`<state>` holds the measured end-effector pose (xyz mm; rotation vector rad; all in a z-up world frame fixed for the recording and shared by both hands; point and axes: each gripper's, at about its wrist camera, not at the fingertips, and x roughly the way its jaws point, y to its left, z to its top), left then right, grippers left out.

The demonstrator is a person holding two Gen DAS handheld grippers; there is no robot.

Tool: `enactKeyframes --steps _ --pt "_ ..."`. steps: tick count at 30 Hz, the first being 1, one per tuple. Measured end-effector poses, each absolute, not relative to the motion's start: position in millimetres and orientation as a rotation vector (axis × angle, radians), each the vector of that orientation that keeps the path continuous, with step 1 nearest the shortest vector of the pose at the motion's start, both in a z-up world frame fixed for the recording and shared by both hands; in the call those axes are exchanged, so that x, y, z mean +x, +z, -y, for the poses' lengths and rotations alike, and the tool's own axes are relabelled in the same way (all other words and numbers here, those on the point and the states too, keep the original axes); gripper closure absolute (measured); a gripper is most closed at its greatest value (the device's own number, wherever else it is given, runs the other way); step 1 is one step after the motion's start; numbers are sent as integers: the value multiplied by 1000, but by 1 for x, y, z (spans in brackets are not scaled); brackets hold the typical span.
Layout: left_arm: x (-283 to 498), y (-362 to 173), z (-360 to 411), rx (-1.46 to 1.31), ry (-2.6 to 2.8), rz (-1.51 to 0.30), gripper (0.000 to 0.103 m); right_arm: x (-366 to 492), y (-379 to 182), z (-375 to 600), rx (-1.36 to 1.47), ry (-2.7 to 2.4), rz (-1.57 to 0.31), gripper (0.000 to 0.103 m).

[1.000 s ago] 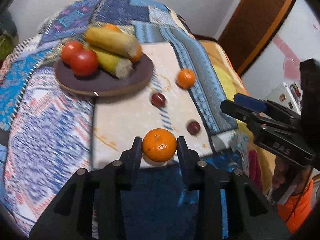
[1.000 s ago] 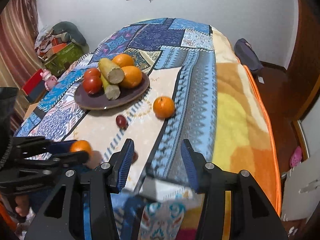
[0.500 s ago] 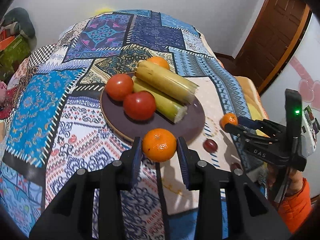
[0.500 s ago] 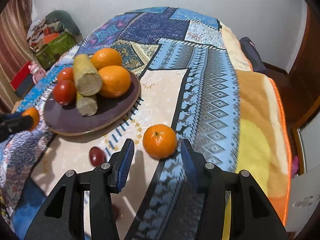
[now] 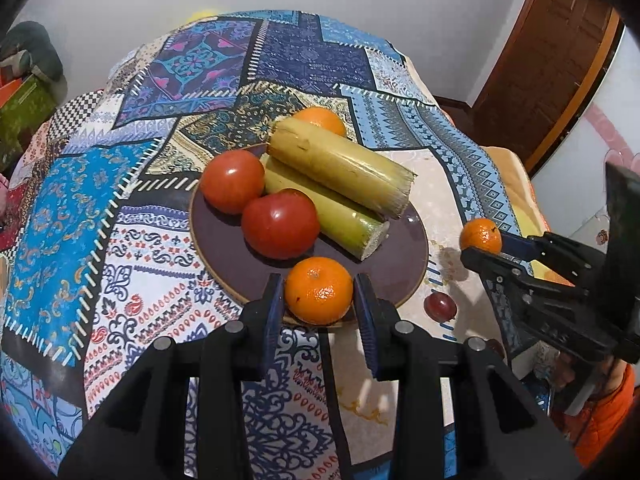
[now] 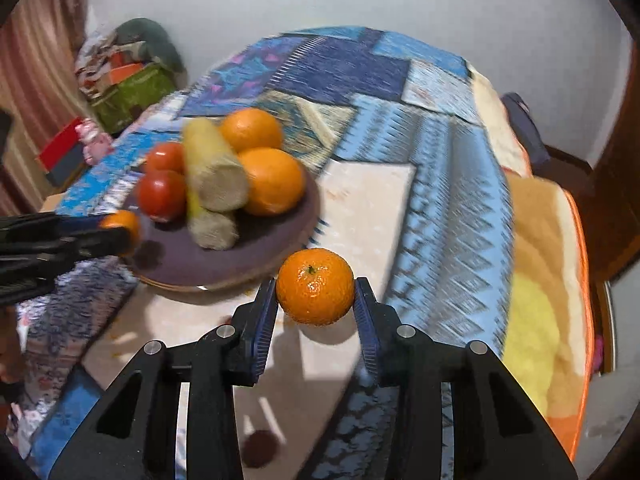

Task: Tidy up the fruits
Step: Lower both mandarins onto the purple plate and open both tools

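With both grippers clamped on fruit, the left gripper (image 5: 319,300) grips a mandarin (image 5: 319,290) over the near rim of the purple plate (image 5: 404,264); the right gripper (image 6: 315,300) has just been closing, fingers (image 6: 266,316) now pressed on a second mandarin (image 6: 315,286) just off the plate's edge. Beyond on the plate: two tomatoes (image 5: 280,224), two sugarcane pieces (image 5: 340,166), two oranges (image 6: 272,180), on a patchwork-covered tabletop (image 5: 120,240).

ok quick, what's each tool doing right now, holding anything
left tool: closed on a tangerine, over the near rim of the plate.
right tool: jaws just closed onto another tangerine.
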<state>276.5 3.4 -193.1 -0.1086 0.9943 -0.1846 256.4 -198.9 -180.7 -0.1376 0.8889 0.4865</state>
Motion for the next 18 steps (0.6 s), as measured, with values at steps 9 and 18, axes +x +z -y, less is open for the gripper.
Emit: enactKeyframes --steps 9,18 --pt "293 -200 6 -96 -198 -1015 68 275 -186 169 -151 554 -927 68" --pt "301 -211 9 -109 -211 -1051 68 284 -196 162 -126 557 -950 67"
